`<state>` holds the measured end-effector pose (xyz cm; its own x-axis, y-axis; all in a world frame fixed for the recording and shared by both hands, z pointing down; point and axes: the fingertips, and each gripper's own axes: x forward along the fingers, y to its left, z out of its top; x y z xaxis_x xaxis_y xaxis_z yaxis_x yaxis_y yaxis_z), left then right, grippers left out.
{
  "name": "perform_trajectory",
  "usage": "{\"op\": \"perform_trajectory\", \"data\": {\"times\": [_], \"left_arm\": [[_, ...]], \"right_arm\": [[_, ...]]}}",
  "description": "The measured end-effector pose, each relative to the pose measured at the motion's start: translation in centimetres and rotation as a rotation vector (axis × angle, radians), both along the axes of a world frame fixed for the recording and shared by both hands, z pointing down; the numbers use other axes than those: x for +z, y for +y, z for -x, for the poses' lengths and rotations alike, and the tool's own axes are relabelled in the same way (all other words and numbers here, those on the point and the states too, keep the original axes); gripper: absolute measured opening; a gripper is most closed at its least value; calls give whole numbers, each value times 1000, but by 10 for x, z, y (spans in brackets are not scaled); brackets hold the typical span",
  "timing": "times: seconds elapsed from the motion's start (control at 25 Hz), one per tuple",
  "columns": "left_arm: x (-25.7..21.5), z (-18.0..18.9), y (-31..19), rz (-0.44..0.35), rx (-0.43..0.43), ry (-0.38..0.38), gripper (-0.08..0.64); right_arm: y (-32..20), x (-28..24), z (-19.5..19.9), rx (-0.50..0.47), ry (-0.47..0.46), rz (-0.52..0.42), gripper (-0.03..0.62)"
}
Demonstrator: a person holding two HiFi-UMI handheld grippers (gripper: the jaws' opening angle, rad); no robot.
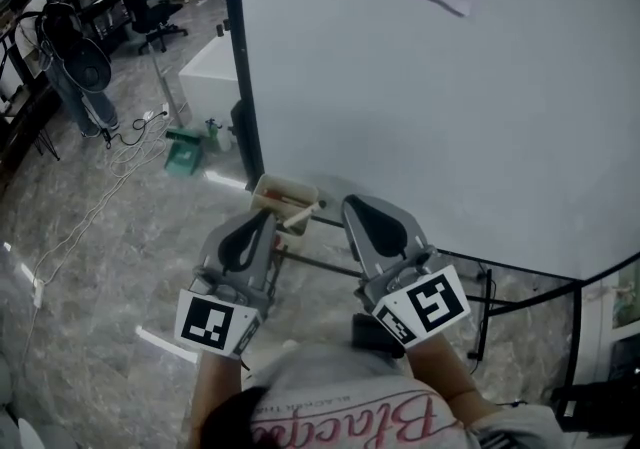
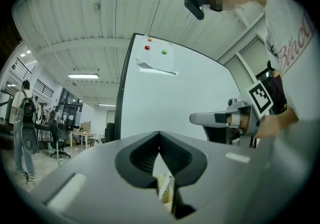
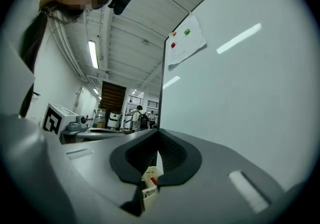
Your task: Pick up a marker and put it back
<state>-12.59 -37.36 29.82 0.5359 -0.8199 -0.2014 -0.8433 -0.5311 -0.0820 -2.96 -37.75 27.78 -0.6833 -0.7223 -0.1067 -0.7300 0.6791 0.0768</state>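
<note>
Both the left hand-held gripper point(image 2: 159, 135) and the right hand-held gripper point(image 3: 158, 134) face the whiteboard point(image 1: 430, 107), their jaws pressed together on nothing. The marker point(image 1: 301, 218) lies slanted in the small tray point(image 1: 264, 199) at the board's lower edge, just beyond the left tips. It is probably light, stiff and smooth, so a hold across the middle of its barrel seems safest.

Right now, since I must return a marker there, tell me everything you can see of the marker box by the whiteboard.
The marker box is a small, pale beige, open-topped holder, plastic-looking, at the lower left corner of the whiteboard. A white marker pokes out aslant; a red piece shows inside. The left gripper and right gripper sit just short of it.
</note>
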Motion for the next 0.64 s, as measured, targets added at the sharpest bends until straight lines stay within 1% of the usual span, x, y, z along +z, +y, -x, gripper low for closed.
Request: {"op": "perform_trajectory", "data": {"times": [0.2, 0.32, 0.48, 0.64], "left_arm": [[-1, 1, 1, 10, -19, -13, 0], [-5, -3, 3, -3, 1, -11, 0], [-6, -6, 4, -6, 8, -14, 0], [-9, -12, 6, -31, 30, -9, 0]], "right_arm": [[2, 2, 1, -17, 1, 10, 2], [5, 1, 2, -22, 0, 6, 2], [7, 2, 2, -31, 4, 4, 1], [9, 5, 3, -39, 12, 6, 0]]}}
